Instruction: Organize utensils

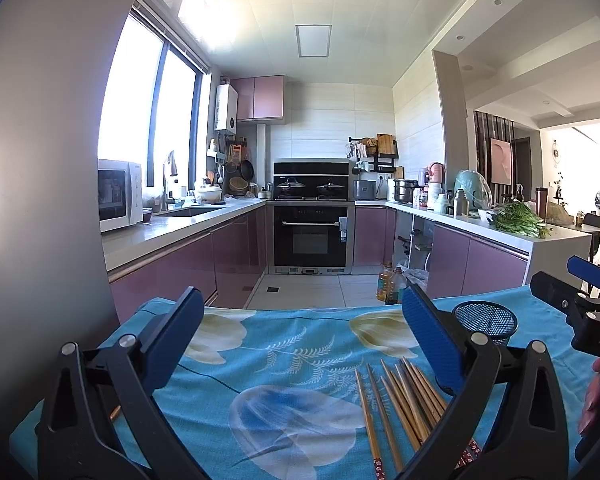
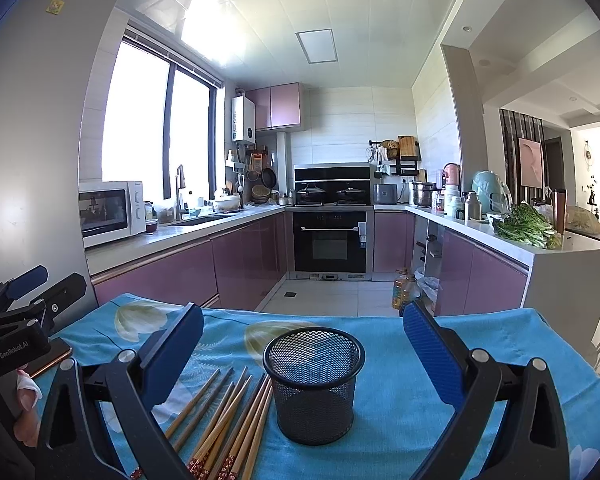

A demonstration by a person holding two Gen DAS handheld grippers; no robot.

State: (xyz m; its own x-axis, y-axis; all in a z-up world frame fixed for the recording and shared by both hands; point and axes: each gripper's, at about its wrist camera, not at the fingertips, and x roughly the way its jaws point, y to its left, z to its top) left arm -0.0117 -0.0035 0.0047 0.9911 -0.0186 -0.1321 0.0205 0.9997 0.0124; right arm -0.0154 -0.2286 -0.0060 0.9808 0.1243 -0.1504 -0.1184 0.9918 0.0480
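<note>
Gaping wide, both grippers' fingers (image 1: 188, 312) empty

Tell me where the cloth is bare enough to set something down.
Bare cloth lies right of the mesh cup and on the left half of the table, left of the chopsticks. Crowded where the chopsticks meet the cup.

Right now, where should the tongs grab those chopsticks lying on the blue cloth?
Probably near the middle of the bare wooden shafts of the chopsticks, coming down from above. They lie flat, fanned out beside the mesh cup, so take one or two at the open left edge of the fan, tongs closing across their width. Both left tongs and right tongs are open.
</note>
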